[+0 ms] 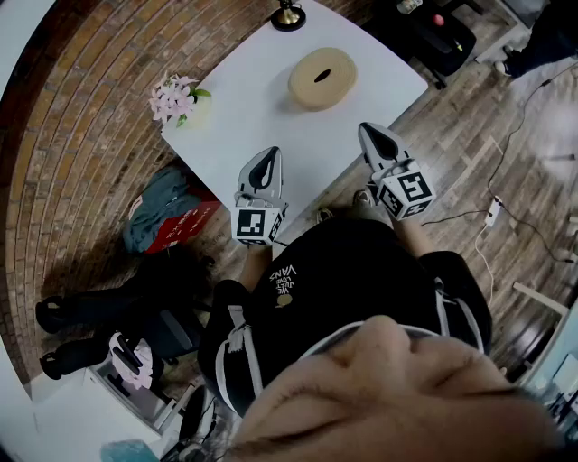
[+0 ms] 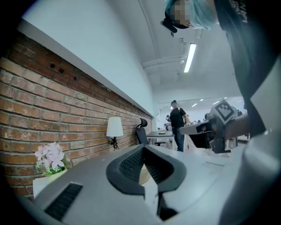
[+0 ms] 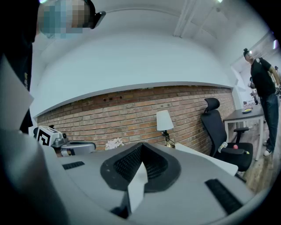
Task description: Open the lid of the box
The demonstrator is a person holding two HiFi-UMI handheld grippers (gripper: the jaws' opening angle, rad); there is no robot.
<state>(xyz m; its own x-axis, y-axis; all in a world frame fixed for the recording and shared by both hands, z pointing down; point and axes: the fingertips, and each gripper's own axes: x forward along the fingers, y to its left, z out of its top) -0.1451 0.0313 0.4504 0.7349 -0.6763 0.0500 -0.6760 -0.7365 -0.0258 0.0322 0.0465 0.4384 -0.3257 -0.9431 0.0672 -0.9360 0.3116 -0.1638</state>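
Observation:
The box point(image 1: 321, 78) is round and tan, its lid has a dark slot, and it lies toward the far side of the white table point(image 1: 262, 126). My left gripper point(image 1: 268, 153) hovers over the table's near edge, shut and empty, well short of the box. My right gripper point(image 1: 368, 128) is also shut and empty, near the table's right edge and just below the box. In the left gripper view the jaws point(image 2: 142, 151) meet, a tan sliver of the box point(image 2: 144, 174) shows behind them, and the right gripper point(image 2: 206, 130) is off to the side. The right gripper view shows its jaws point(image 3: 141, 149) pressed together.
Pink flowers in a pot point(image 1: 176, 97) stand at the table's left corner and a lamp base point(image 1: 288, 15) at its far end. A red and grey bag point(image 1: 172, 217) lies on the floor to the left. An office chair point(image 3: 217, 127) and a standing person point(image 2: 178, 123) are beyond.

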